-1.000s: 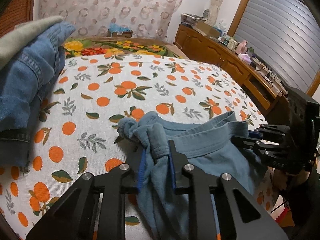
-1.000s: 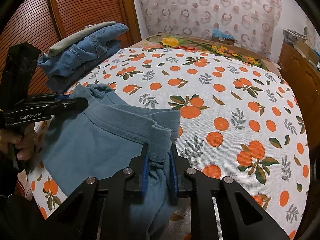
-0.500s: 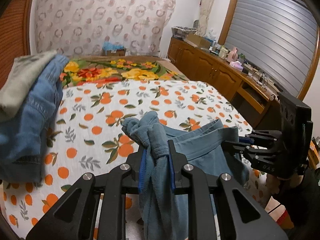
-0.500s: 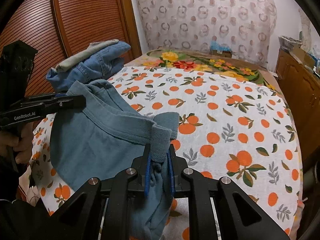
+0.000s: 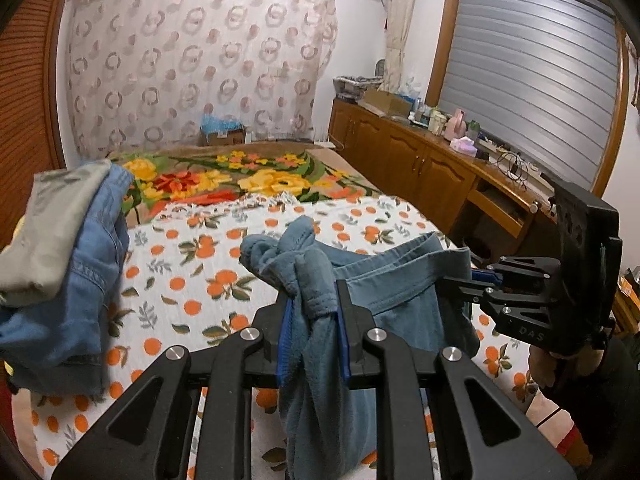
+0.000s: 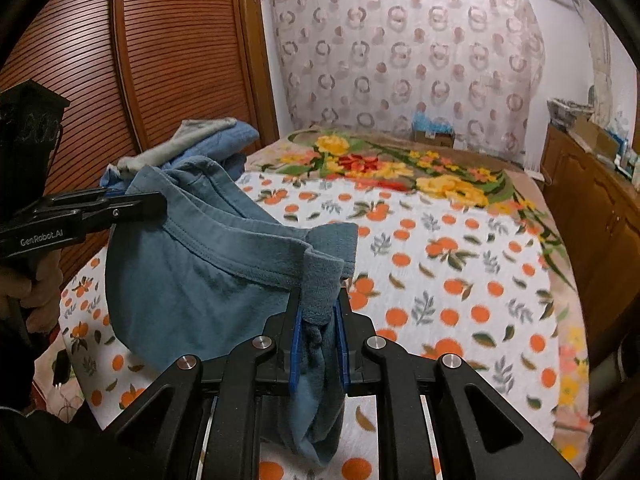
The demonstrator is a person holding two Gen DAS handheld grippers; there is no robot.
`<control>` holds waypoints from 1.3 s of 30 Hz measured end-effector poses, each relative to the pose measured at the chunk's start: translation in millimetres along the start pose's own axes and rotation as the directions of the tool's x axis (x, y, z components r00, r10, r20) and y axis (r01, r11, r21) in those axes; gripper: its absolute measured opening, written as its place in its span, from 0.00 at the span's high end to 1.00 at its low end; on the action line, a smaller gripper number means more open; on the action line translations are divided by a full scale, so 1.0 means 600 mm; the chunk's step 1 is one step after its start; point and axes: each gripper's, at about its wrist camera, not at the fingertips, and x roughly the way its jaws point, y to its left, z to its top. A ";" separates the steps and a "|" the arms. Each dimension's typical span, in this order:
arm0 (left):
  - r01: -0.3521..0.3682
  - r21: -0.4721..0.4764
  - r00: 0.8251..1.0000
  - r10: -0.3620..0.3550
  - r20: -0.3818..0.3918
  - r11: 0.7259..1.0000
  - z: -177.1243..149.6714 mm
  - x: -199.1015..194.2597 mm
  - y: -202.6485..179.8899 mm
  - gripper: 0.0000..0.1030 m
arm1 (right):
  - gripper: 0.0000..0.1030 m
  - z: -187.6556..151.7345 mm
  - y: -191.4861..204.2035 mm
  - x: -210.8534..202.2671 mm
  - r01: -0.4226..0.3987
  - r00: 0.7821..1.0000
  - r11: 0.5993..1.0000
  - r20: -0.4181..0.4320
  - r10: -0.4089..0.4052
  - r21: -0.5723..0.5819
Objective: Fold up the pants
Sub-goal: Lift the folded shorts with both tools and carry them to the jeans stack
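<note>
In the left wrist view, above the bed with the orange-print sheet [image 5: 208,280], the teal-blue soft cotton pants [image 5: 384,292] are held lifted by the waistband. The left tongs [image 5: 313,334] are closed on a bunched waistband corner; the right tongs [image 5: 464,282] are clamped on the opposite end. A stack of folded blue denim and grey clothes [image 5: 68,264] is seen at left.

In the right wrist view, the right tongs [image 6: 319,340] are closed on waistband fabric, the pants [image 6: 192,280] stretched across to the left tongs [image 6: 156,202], likewise shut on them. The cloth hangs clear above the sheet [image 6: 460,280].
</note>
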 end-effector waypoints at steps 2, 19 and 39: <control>-0.005 0.001 1.000 0.005 0.015 1.000 0.010 -0.009 0.001 0.81 | 0.86 0.014 0.004 -0.007 0.002 1.000 1.000 0.016 -0.001 -0.014; -0.145 -0.057 0.980 0.151 0.132 0.988 0.092 -0.093 0.102 0.81 | 0.86 0.185 0.053 0.043 -0.070 0.984 0.980 0.148 0.098 -0.184; -0.301 -0.187 0.929 0.332 0.164 0.935 0.086 -0.122 0.260 0.81 | 0.86 0.316 0.070 0.250 -0.171 0.958 0.924 0.160 0.236 -0.342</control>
